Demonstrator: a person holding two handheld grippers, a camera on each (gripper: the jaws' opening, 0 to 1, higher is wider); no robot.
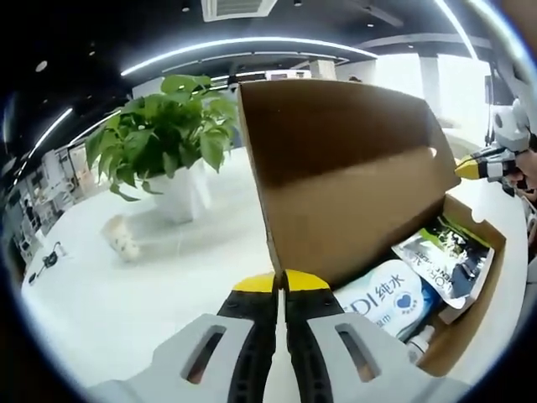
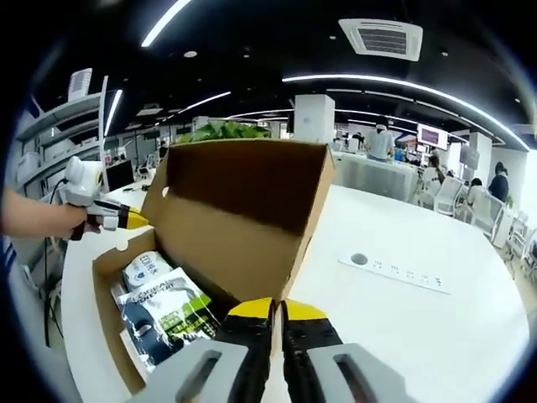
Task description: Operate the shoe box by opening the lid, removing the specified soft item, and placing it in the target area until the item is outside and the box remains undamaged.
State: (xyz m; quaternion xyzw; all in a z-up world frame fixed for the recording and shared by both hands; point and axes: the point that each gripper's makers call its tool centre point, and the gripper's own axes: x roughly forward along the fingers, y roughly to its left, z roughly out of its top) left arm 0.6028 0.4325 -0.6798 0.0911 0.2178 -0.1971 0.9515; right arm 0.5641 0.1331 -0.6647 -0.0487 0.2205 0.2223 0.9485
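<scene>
Left gripper view: my left gripper point(image 1: 281, 281) pinches the raised brown cardboard lid point(image 1: 336, 168); my right gripper point(image 2: 277, 309) likewise clamps its edge.

The raised lid point(image 1: 336, 168) hides the far wall of the box point(image 1: 470, 327) and part of the plant point(image 1: 168, 126) in the left gripper view. The packets point(image 2: 159, 315) inside carry print too small to read (one overlaps the other). A small pale object point(image 1: 122, 238) near the worktop's point(image 1: 126, 311) left edge is blurred.
</scene>
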